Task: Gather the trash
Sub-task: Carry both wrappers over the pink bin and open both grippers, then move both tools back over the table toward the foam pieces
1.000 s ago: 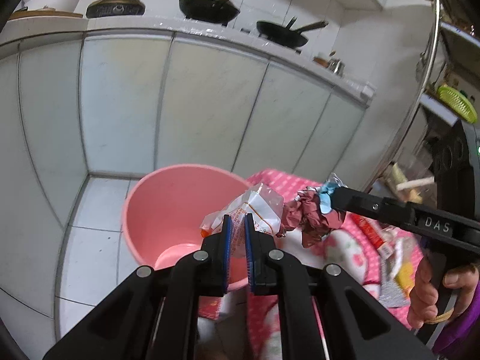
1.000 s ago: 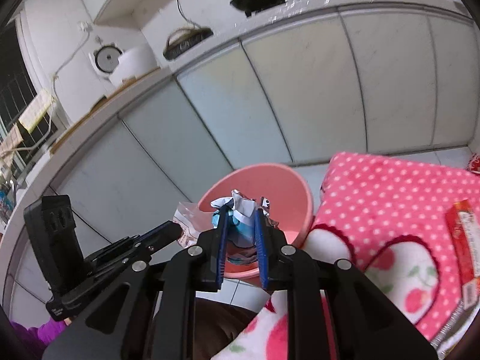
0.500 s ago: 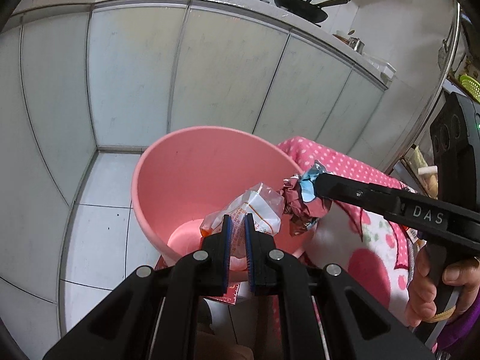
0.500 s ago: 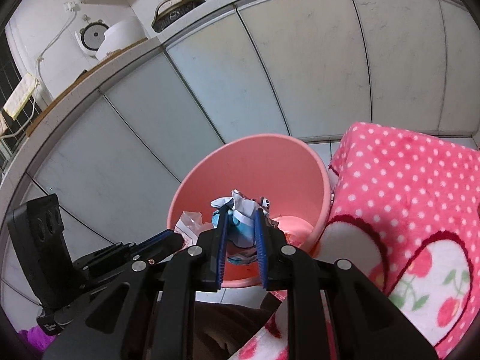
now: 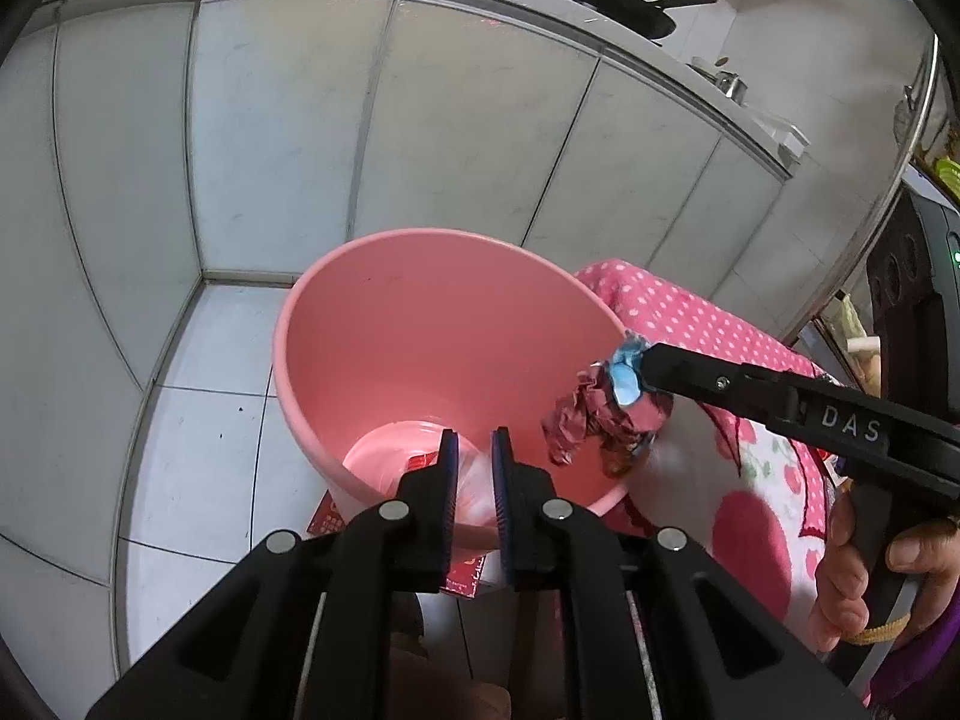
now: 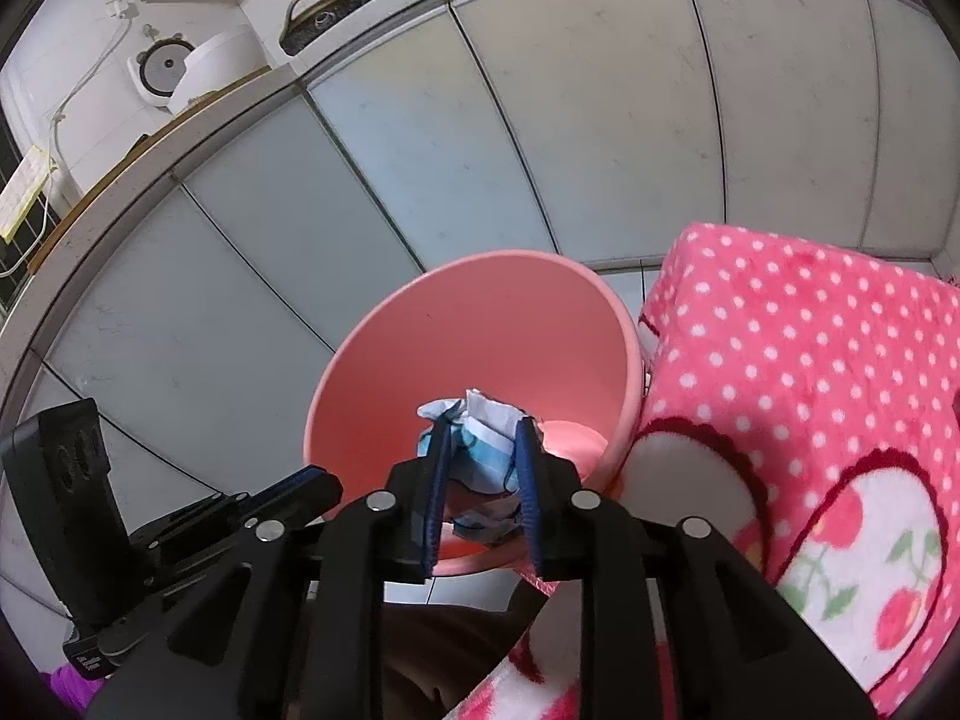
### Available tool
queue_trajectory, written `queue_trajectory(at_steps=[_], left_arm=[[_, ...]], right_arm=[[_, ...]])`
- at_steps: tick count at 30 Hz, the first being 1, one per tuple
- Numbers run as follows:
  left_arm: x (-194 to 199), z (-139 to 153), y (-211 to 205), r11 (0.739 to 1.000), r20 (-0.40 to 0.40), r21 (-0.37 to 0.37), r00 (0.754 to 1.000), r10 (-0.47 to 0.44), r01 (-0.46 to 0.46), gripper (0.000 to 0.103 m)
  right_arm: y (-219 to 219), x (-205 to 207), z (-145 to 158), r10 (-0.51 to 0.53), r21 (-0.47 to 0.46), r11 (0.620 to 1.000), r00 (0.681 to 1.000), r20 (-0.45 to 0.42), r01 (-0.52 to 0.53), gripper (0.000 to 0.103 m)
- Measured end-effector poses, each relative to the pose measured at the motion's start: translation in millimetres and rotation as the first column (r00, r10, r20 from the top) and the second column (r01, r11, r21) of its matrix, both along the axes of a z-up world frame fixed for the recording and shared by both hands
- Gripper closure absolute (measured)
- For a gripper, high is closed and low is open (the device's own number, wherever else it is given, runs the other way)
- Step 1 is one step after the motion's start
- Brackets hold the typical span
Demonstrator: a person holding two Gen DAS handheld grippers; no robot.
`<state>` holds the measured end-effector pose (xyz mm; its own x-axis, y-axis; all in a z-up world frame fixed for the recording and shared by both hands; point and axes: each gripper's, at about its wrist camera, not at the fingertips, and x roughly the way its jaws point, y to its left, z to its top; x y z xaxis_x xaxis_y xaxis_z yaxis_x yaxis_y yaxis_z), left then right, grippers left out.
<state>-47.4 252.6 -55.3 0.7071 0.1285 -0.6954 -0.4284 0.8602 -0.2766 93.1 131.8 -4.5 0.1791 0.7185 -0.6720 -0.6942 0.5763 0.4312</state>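
Pink bucket (image 5: 420, 324), left gripper (image 5: 474, 450) just parted, blurred wrapper (image 5: 474, 480) (half hidden) loose, right gripper (image 6: 480, 450) loosening round crumpled wrapper (image 6: 486, 450).

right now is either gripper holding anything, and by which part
Jaws of both have just been opening. The right gripper grips the crumpled wrapper by its blue end; the clear bag sits loose between the left gripper's jaws, seemingly let go.

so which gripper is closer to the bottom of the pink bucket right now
Left. The left gripper hangs over the pink bucket, above its bottom. The right gripper sits at the rim by the blanket, crumpled wrapper between its fingers.
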Motion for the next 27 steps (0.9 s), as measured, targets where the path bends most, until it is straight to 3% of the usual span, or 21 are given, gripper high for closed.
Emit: queue_trajectory(at_steps=[3, 16, 23, 27], left_arm=[[-1.5, 1.3, 1.9, 1.000, -0.002, -0.006, 1.000, 0.015, -0.015, 0.083], [-14.0, 36.9, -16.4, 1.000, 0.062, 0.016, 0.998, -0.006, 0.005, 0.076], [-10.6, 58.2, -54.5, 0.995, 0.098, 0.034, 0.991, -0.094, 0.091, 0.076], [-3.0, 67.1, -86.7, 0.985, 0.107, 0.041, 0.979, -0.174, 0.171, 0.070]], right_arm=[[-1.7, -0.2, 0.9, 0.003, 0.008, 1.000, 1.000, 0.003, -0.003, 0.079], [-51.0, -23.4, 28.1, -0.022, 0.063, 0.998, 0.998, 0.067, 0.017, 0.079], [-111.5, -47.5, 34.6, -0.066, 0.050, 0.997, 0.991, 0.117, 0.060, 0.079], [-152.9, -60.6, 36.3, -0.114, 0.023, 0.993, 0.979, 0.168, 0.112, 0.079]])
